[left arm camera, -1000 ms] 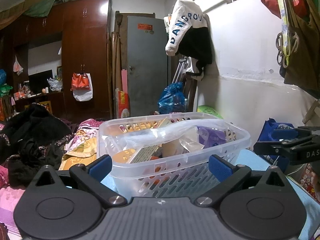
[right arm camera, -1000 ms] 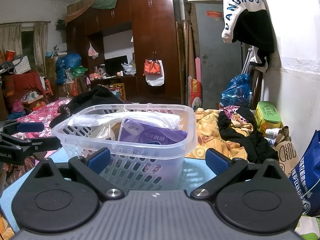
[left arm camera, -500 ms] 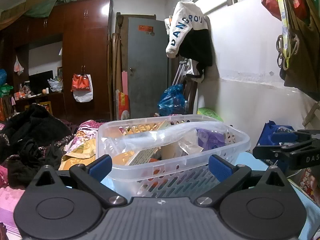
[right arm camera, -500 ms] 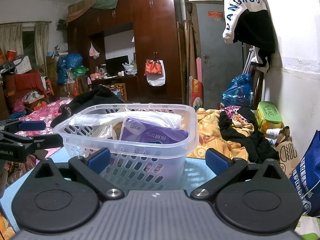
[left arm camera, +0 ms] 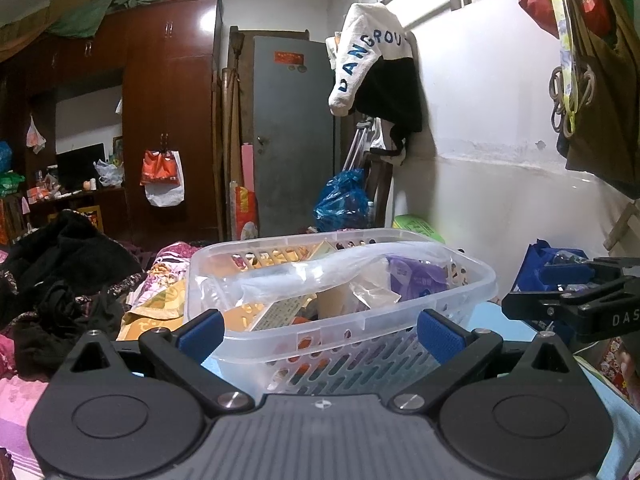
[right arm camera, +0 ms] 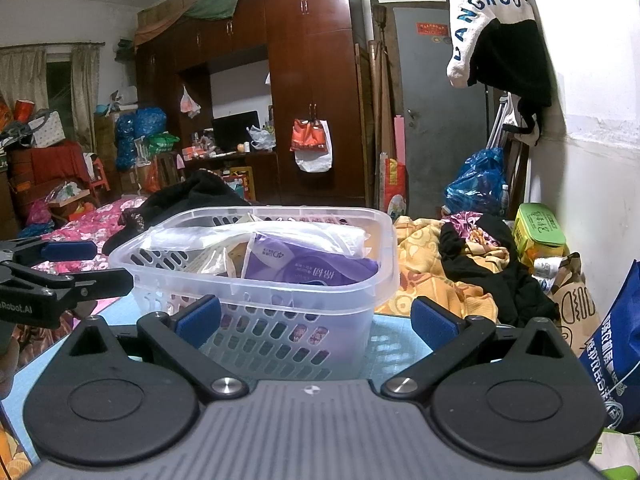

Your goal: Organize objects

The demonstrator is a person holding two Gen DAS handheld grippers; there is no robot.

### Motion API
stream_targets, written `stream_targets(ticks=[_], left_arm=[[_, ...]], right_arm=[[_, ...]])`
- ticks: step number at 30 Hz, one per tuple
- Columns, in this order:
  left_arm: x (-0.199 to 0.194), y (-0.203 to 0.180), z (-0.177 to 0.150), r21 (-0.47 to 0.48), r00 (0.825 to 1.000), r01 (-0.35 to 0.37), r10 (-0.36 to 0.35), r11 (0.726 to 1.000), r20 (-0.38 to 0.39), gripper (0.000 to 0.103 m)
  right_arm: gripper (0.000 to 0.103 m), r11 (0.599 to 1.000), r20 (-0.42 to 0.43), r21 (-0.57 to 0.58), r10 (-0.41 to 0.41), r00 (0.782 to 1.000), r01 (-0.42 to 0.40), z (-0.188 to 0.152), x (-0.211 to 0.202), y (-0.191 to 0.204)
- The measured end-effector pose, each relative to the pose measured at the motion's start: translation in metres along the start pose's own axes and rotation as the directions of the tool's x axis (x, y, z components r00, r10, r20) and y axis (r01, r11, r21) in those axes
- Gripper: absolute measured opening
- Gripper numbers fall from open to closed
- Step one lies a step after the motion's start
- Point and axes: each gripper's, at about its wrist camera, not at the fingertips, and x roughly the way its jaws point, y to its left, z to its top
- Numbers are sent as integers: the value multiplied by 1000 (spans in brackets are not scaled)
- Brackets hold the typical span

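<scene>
Both the left tongs [left arm camera: 320, 330] and the right tongs [right arm camera: 316, 318] are hanging apart and empty before the basket [left arm camera: 360, 316] at mid-frame on the blue surface [right arm camera: 386, 346], already holding packets, so sorting is seemingly nearing its end.

Two low, close wrist views flanking one shared basket [left arm camera: 340, 304]

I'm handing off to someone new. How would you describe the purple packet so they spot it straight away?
Find the clear slotted plastic basket on the light blue surface, in front of both open grippers. Inside, on the side nearer the right gripper, lies the purple packet under a long clear plastic bag. It is the only purple item there, with white print.
</scene>
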Motion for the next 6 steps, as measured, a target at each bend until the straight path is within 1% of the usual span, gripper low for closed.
stream_targets(ticks=[6], left_arm=[[-2,-2,-1,6,1000,-8,8,1000,19,103]], right_arm=[[103,1000,0,-2,3,1000,-3,0,1,0]])
